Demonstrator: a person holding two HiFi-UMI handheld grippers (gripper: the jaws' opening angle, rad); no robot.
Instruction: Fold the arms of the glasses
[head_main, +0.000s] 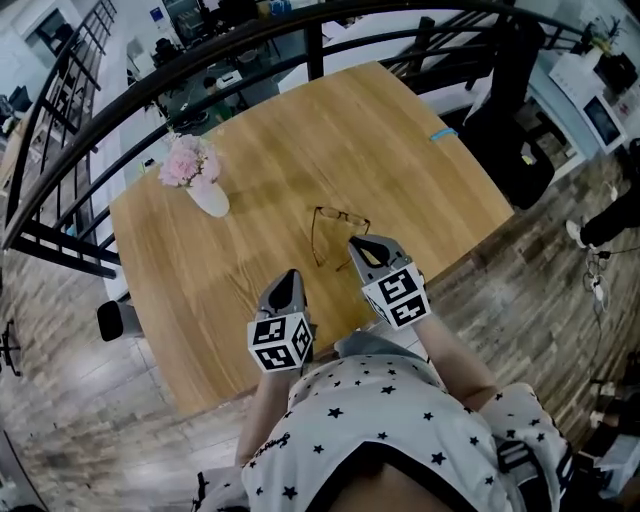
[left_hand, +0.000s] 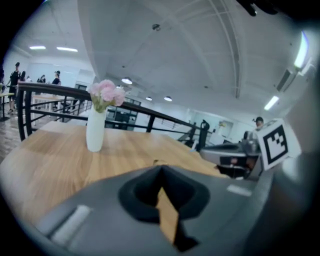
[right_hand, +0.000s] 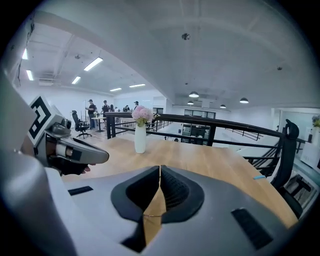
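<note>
The bench (head_main: 240, 310) is carrying a vase of pink flowers (head_main: 205, 190) toward its left edge. The glasses (head_main: 338, 216) are lying near its middle, frame away from me, with the one arm I can make out sticking straight out toward me. I'm hovering both claws on the near side: left claw (head_main: 290, 279) pressed together and empty, short of the glasses; right claw (head_main: 357, 243) also pressed together, tip just beside the frame's right end. I'm judging progress as nil: neither arm is looking folded, so both folds are remaining.
</note>
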